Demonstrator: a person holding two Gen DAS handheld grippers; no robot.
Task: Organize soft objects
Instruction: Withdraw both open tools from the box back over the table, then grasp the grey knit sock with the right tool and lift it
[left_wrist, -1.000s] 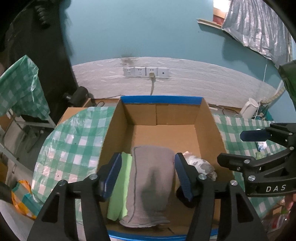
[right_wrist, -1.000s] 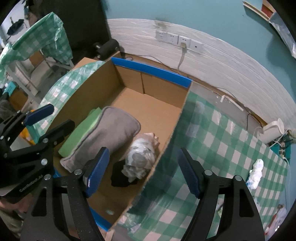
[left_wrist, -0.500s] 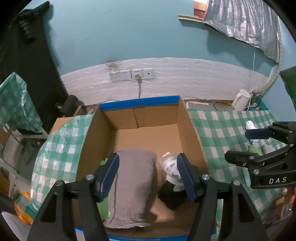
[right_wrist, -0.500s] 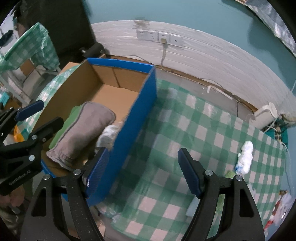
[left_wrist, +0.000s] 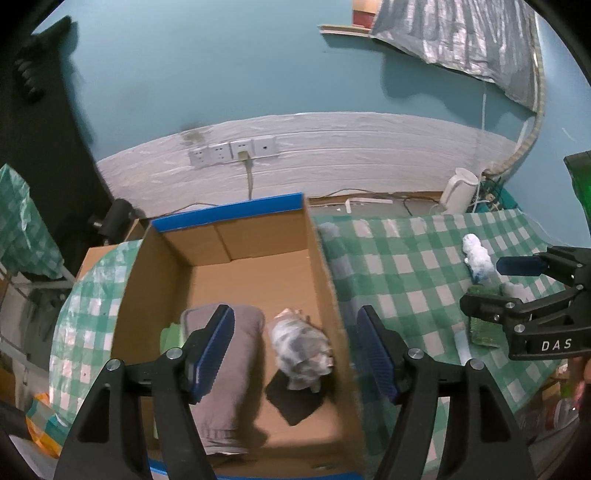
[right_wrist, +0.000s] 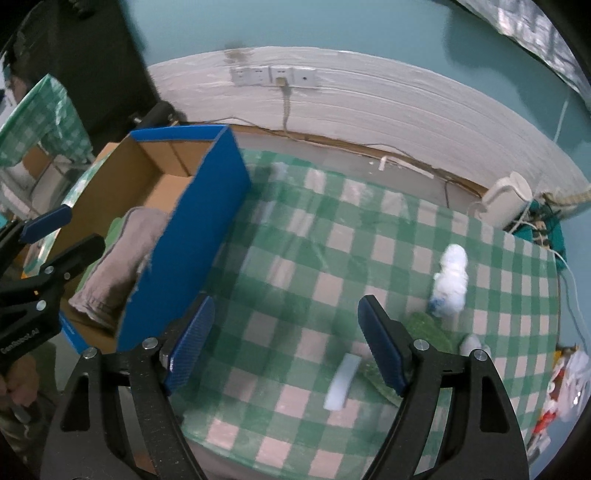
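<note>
An open cardboard box (left_wrist: 321, 266) with blue edges holds a rolled grey towel (left_wrist: 236, 373), a green cloth (left_wrist: 169, 336), a mottled white-grey bundle (left_wrist: 299, 343) and a black piece (left_wrist: 291, 400). My left gripper (left_wrist: 294, 314) hovers above the bundle and the box's right wall, its jaws opening with nothing gripped. My right gripper (right_wrist: 286, 306) is over the green checked tablecloth (right_wrist: 332, 229), jaws opening and empty. To its right lie a white soft toy (right_wrist: 452, 280), a green cloth (right_wrist: 428, 328) partly behind the right finger, and a white flat strip (right_wrist: 341, 380).
A white kettle (right_wrist: 506, 199) and cables sit at the table's far right corner by the wall. Wall sockets (left_wrist: 232, 151) are behind the box. The box's blue side wall (right_wrist: 192, 236) stands just left of my right gripper. Bags and clutter lie past the table's right edge.
Both grippers have swung to the right. The right one has passed from above the box interior to over the tablecloth. Both pairs of jaws have spread a little wider.
</note>
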